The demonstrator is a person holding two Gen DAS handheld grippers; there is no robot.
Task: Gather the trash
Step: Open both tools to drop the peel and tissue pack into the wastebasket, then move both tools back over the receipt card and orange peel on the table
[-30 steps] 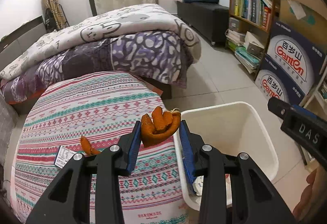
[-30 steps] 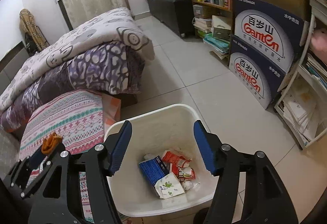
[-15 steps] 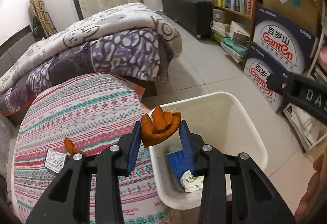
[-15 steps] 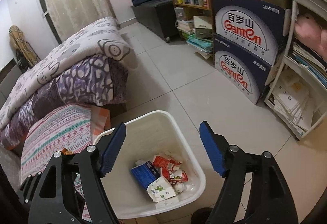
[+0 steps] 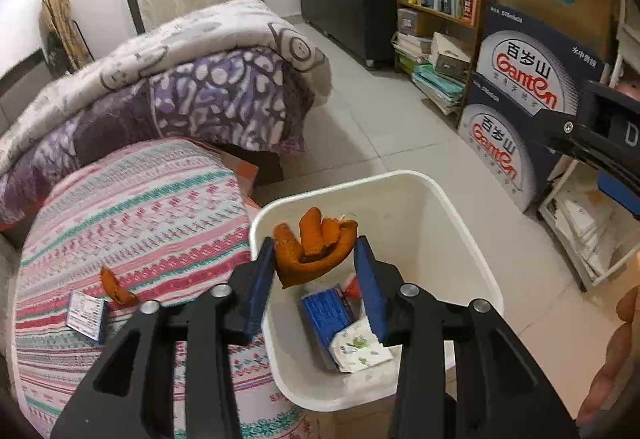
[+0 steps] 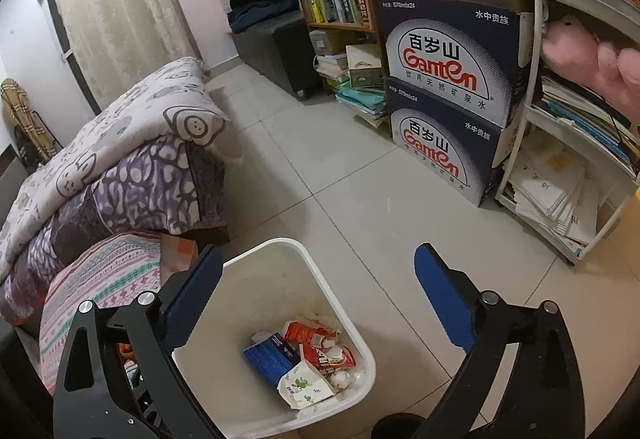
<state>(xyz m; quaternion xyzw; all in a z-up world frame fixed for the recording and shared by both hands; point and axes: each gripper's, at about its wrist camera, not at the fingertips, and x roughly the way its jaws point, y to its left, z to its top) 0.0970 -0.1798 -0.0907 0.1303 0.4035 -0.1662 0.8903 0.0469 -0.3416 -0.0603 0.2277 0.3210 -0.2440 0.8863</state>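
Left wrist view: the left gripper (image 5: 315, 271), its fingers just easing apart, is grasping the peel (image 5: 314, 253) over the bin (image 5: 476, 259) at lower centre. Right wrist view: the right gripper (image 6: 316, 289), fingers just spreading, is hovering released and empty above the bin (image 6: 362, 349)

Two orange peels (image 5: 314, 249) (image 5: 114, 287), one white bin (image 5: 460, 223), two Ganten boxes (image 6: 448, 51) (image 6: 440, 151).

bin (image 5: 460, 215) mouth open from above, striped cushion (image 5: 132, 215) touching its left, bare floor (image 6: 360, 191) to its right

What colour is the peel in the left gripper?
Orange peel, clearest in the left wrist view, over the white bin.
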